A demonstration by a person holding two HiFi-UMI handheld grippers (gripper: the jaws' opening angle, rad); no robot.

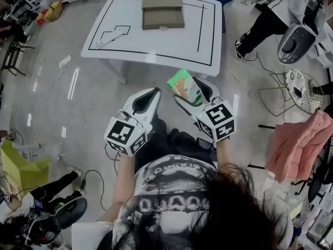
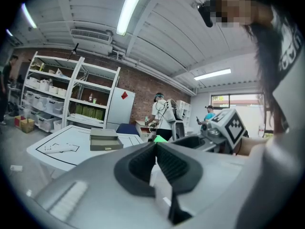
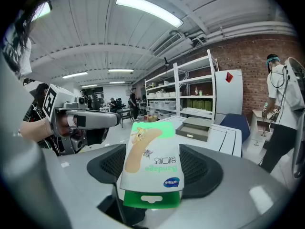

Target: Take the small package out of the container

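While the person stands back from the white table (image 1: 156, 43), the right gripper (image 1: 190, 91) is the one to watch. Its jaws are parted only as far as the small package (image 1: 184, 86) allows, and they are clamped on it from both sides. In the right gripper view the two dark ribbed pads (image 3: 198, 168) of the right gripper (image 3: 155, 168) flank the package (image 3: 152, 149). It is a flat white and green pack with a plaster drawn on it and the word "Bandage". Its green end sits deep between the jaws, and the rest pokes out beyond the tips.

Over to the left gripper (image 1: 151, 95), just beside the right one and on its left. In its own view the left gripper (image 2: 156, 149) has its jaws pressed together, pad on pad, with nothing between them.

The grey container (image 1: 163, 9) lies well ahead of both claws on the far part of the table, well apart from the package. From the right claw it shows just past the package's top edge (image 3: 195, 129), and from the left claw it shows ahead and to the left (image 2: 104, 140). A small white object (image 1: 110, 37) lies on the table to the left of the container.
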